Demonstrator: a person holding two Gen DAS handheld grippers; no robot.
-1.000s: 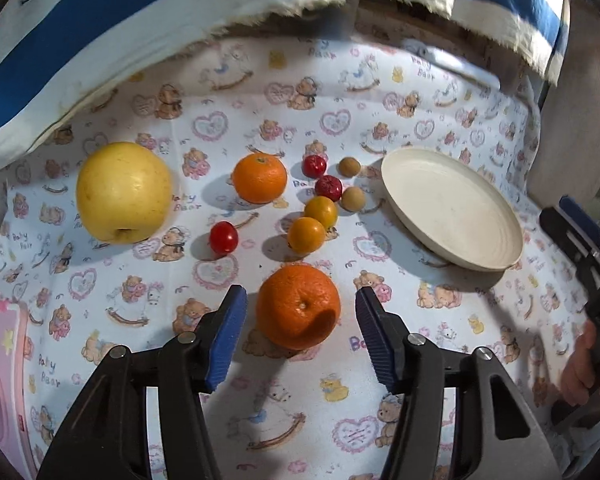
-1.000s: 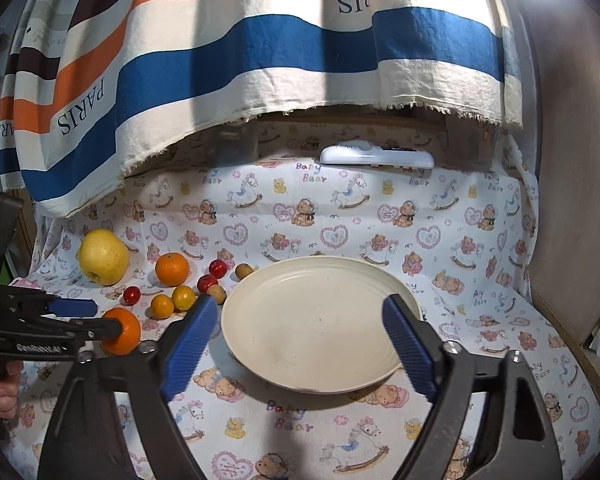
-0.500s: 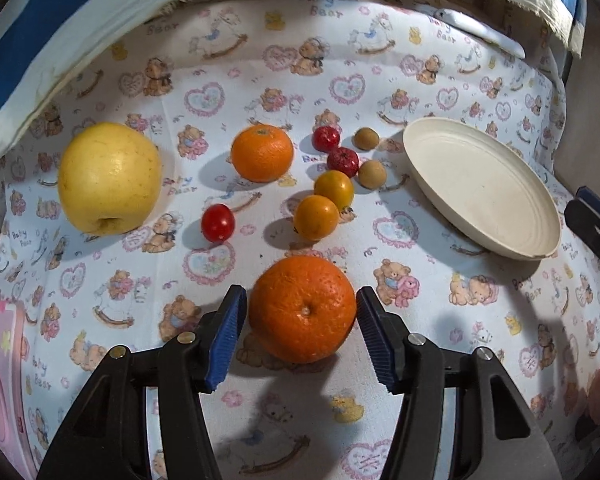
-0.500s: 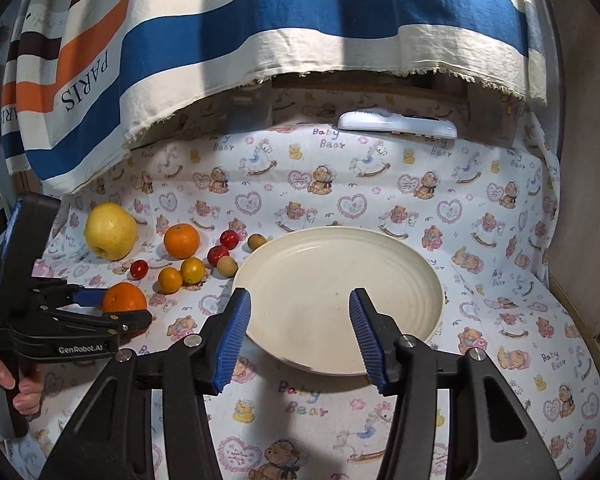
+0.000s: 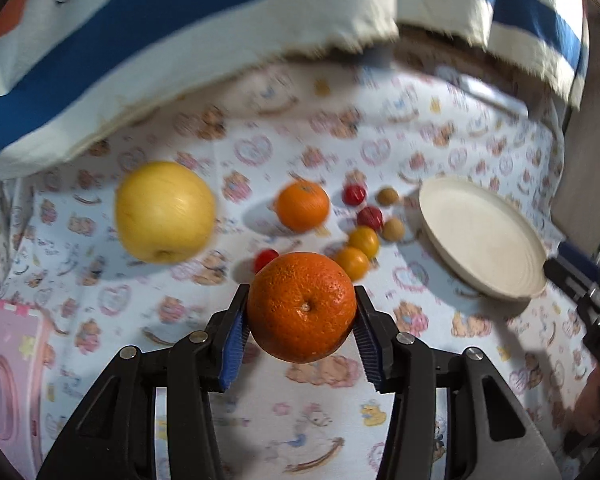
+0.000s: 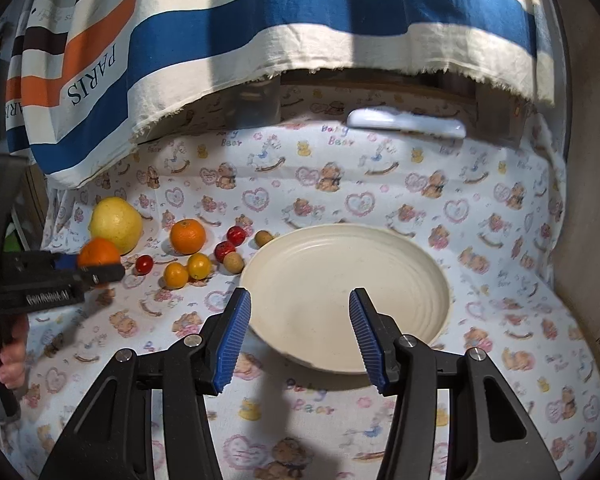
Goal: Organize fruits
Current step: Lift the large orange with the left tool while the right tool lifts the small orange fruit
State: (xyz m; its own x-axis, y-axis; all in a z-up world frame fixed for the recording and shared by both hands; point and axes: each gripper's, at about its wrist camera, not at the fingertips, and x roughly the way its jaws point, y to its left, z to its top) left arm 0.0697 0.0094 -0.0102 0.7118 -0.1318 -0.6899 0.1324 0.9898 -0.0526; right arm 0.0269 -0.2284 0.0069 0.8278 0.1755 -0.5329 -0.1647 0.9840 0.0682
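My left gripper [image 5: 301, 320] is shut on a large orange [image 5: 301, 306] and holds it above the cloth; the orange also shows in the right wrist view [image 6: 98, 253]. On the cloth lie a yellow apple [image 5: 165, 216], a second orange [image 5: 303, 206], red cherry tomatoes [image 5: 265, 258], small yellow-orange fruits [image 5: 363, 242] and small brown fruits [image 5: 393, 229]. A cream plate [image 6: 342, 294] stands to the right, empty. My right gripper [image 6: 299, 328] is open and empty, hovering over the plate's near rim.
A striped "PARIS" cloth [image 6: 220, 40] hangs over the back. A white remote [image 6: 406, 124] lies at the back. A pink box [image 5: 4, 368] sits at the left edge. A wooden wall [image 6: 584, 200] borders the right side.
My left gripper closed on the large orange and lifted it off the cloth. My right gripper narrowed its opening earlier, stays open, and has moved slightly over the plate.
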